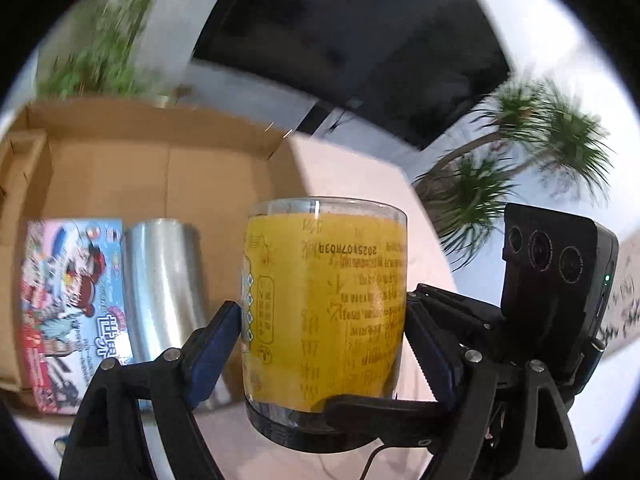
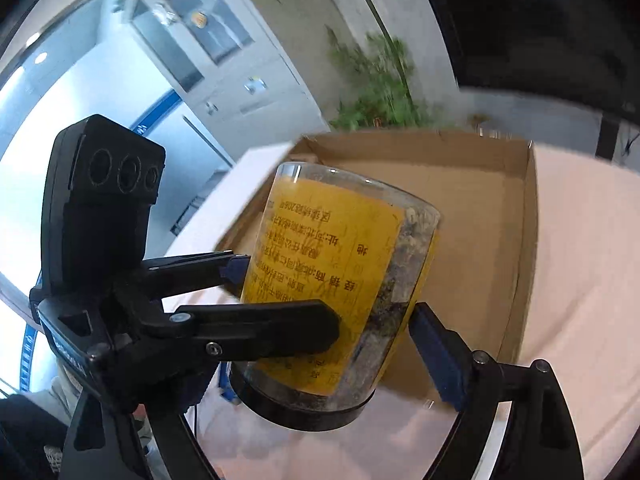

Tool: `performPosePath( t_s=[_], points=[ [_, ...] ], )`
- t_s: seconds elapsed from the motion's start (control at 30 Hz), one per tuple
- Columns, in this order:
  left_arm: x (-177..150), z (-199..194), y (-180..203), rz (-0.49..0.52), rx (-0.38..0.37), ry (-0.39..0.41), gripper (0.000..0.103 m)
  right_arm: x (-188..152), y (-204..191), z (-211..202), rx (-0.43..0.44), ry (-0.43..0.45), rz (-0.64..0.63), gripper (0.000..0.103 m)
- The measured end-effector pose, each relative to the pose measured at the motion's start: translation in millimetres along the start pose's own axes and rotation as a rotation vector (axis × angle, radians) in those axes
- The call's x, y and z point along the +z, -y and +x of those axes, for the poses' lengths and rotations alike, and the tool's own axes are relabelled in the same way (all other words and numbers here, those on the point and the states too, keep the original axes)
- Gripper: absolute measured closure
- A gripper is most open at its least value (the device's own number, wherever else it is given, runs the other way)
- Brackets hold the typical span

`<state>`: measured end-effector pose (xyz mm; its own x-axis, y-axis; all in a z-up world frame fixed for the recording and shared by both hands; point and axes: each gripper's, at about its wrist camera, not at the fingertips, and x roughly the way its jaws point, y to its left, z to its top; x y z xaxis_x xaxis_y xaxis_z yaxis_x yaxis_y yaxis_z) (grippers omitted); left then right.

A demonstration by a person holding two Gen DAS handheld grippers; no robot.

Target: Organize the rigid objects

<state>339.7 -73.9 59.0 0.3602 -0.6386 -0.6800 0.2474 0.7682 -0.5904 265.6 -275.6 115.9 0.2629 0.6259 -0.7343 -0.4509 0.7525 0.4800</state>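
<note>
Above a pink tabletop (image 1: pixel 352 172), holding a glass jar (image 1: pixel 324 304) upside down, with its black lid (image 1: pixel 304 428) pointing to six o'clock and its yellow printed label reading inverted. Pinching the jar with the left gripper (image 1: pixel 322 312), its blue pads (image 1: pixel 212 344) pressing the glass at nine and three o'clock in the left wrist view. Reaching in from four o'clock in that same view with the right gripper (image 2: pixel 324 316), laying one black finger across the jar just above the lid. Straddling the jar with the right gripper's fingers; showing, in the right wrist view, one blue pad (image 2: pixel 434 344) just beside the glass at four o'clock while hiding the other finger behind the left gripper's body, so not telling whether that grip is actually closing on the jar. Hanging the jar just beside the near corner of an open cardboard box (image 1: pixel 120 128), at ten o'clock of the jar in the left wrist view. Keeping inside the box, side by side and touching, a colourful cartoon-printed carton (image 1: pixel 68 308) and a silver metal cylinder (image 1: pixel 160 288), at nine o'clock of the jar. Blurring, beyond the table, a spiky potted plant (image 1: pixel 520 152) at two o'clock and a large dark panel (image 1: pixel 360 40) at twelve.
</note>
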Motion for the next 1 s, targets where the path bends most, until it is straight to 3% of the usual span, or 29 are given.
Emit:
performPosePath(
  t_s=[0.13, 0.2, 0.3, 0.4, 0.5, 0.57, 0.67, 0.77, 0.87, 0.97, 1.0],
  points=[
    [-9.7, 44.3, -41.4, -0.121, -0.030, -0.131, 0.021, -3.6, 38.5, 48.9, -0.016, -0.103, 0.087, 0.018],
    [-15.0, 45.6, -31.8, -0.080, 0.003, -0.112, 0.026, -7.6, 42.7, 71.0, -0.042, -0.107, 0.116, 0.017],
    [-17.6, 45.7, -27.1, -0.073, 0.038, -0.126, 0.026, -14.4, 55.4, 89.0, -0.065, -0.141, 0.163, 0.014],
    [-29.7, 31.9, -12.5, -0.012, 0.092, -0.087, 0.026, -18.2, 52.4, 100.6, -0.090, -0.156, 0.173, 0.011],
    [-51.7, -1.9, -1.7, 0.068, 0.139, 0.023, 0.026, -34.3, 34.1, 72.8, -0.093, -0.105, 0.125, 0.011],
    [-71.7, -29.5, 5.8, 0.144, 0.191, 0.108, 0.026, -55.9, 14.3, 36.2, -0.096, -0.014, 0.075, 0.009],
    [-104.7, -50.8, 14.3, 0.242, 0.258, 0.189, 0.026, -90.4, 6.9, -12.8, -0.186, 0.081, 0.031, 0.002],
    [-133.5, -53.4, 20.0, 0.298, 0.278, 0.185, 0.026, -142.8, 23.6, -28.8, -0.311, 0.065, 0.060, 0.003],
    [-152.2, -45.4, 28.6, 0.346, 0.227, 0.162, 0.026, -180.2, 52.5, -6.2, -0.362, -0.045, 0.159, 0.023],
    [-160.8, -42.4, 39.7, 0.398, 0.188, 0.149, 0.026, -199.3, 53.7, 16.6, -0.430, -0.093, 0.139, 0.038],
    [-162.0, -42.7, 43.3, 0.416, 0.167, 0.145, 0.026, -203.8, 52.2, 19.1, -0.463, -0.100, 0.106, 0.053]
  ],
)
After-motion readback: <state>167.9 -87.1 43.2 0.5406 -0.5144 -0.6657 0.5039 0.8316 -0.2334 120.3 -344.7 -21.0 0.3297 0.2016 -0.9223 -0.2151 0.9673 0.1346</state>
